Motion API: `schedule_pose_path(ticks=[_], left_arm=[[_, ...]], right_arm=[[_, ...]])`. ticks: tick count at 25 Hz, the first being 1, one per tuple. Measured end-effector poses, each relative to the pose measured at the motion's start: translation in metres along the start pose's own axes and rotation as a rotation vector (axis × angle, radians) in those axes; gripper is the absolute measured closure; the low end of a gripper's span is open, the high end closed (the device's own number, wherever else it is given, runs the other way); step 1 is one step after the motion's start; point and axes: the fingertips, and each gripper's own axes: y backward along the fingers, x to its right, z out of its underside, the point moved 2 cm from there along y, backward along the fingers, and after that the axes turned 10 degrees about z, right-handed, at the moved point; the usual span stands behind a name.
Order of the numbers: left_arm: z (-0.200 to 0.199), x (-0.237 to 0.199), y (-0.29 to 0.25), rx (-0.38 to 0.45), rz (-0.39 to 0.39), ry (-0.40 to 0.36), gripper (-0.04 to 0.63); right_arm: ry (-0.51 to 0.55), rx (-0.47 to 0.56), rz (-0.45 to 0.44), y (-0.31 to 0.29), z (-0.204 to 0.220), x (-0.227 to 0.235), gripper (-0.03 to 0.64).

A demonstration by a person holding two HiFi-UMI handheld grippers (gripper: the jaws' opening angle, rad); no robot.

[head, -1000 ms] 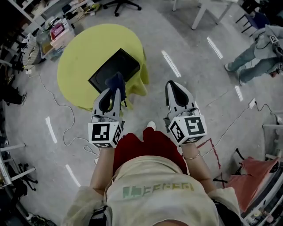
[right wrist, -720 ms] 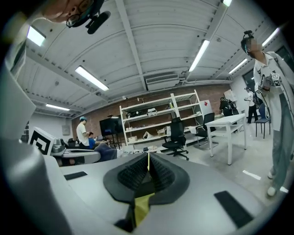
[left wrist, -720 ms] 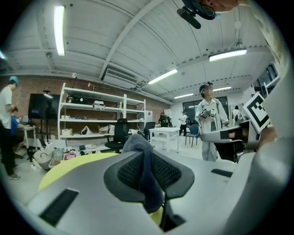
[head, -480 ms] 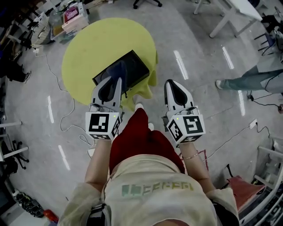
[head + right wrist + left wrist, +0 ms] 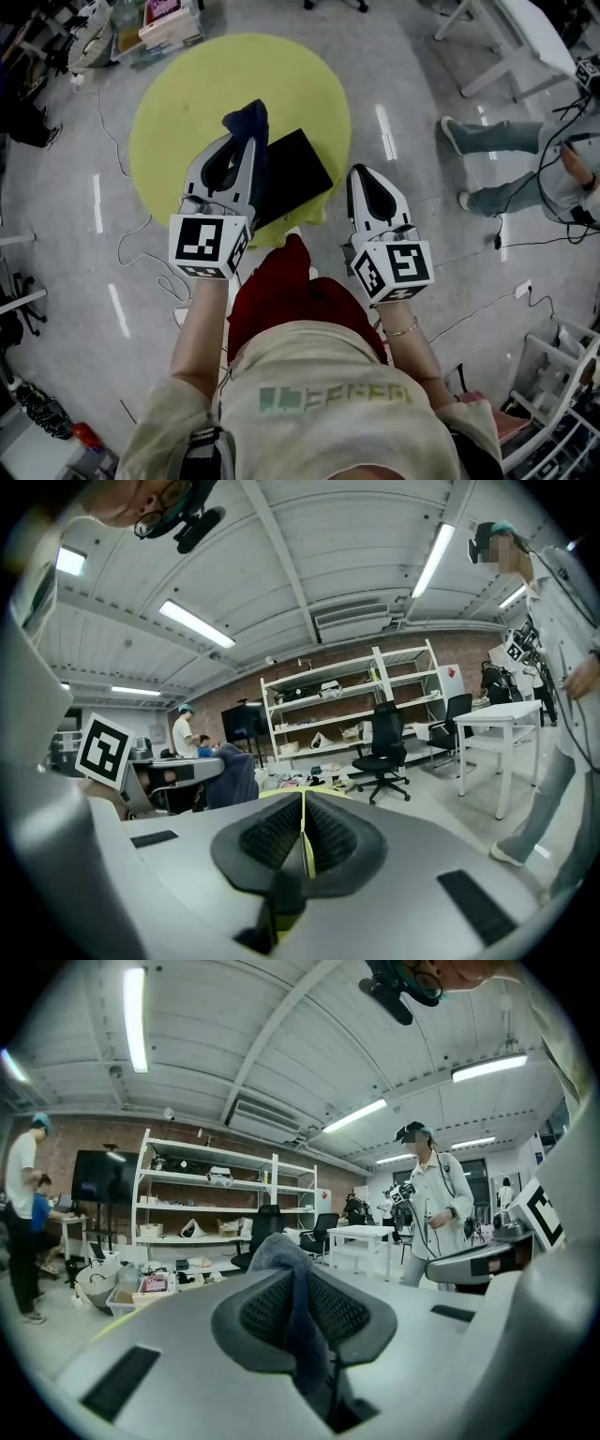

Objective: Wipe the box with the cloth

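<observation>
The left gripper (image 5: 242, 150) is pinching a dark blue fabric cloth (image 5: 246, 119) between jaws closed tight on it. The cloth's bunched end is sticking out past the tips, over the far left corner of the flat black rectangular box (image 5: 298, 171), which is lying near the front edge of the round yellow-covered table (image 5: 178, 103). The right gripper (image 5: 364, 180) is hovering beside the table, apart from the box, its jaws pressed together on nothing. With nothing bracing the box, a firm wiping stroke is likely to slide it off that near edge, and the narrow pinch could let the cloth tug free.
</observation>
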Motion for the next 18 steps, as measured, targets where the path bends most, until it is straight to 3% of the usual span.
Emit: schedule_pose_path(ticks=[8, 13, 18], left_arm=[[0.007, -0.041, -0.058, -0.033, 0.062, -0.004, 0.535], [0.026, -0.055, -0.103, -0.087, 0.156, 0.045, 0.535], [0.052, -0.043, -0.137, -0.166, 0.271, 0.093, 0.535]], right_arm=[[0.0, -0.048, 0.043, -0.043, 0.002, 0.008, 0.578], [-0.005, -0.091, 0.103, -0.068, 0.004, 0.014, 0.578], [-0.003, -0.133, 0.15, -0.079, 0.009, 0.024, 0.578]])
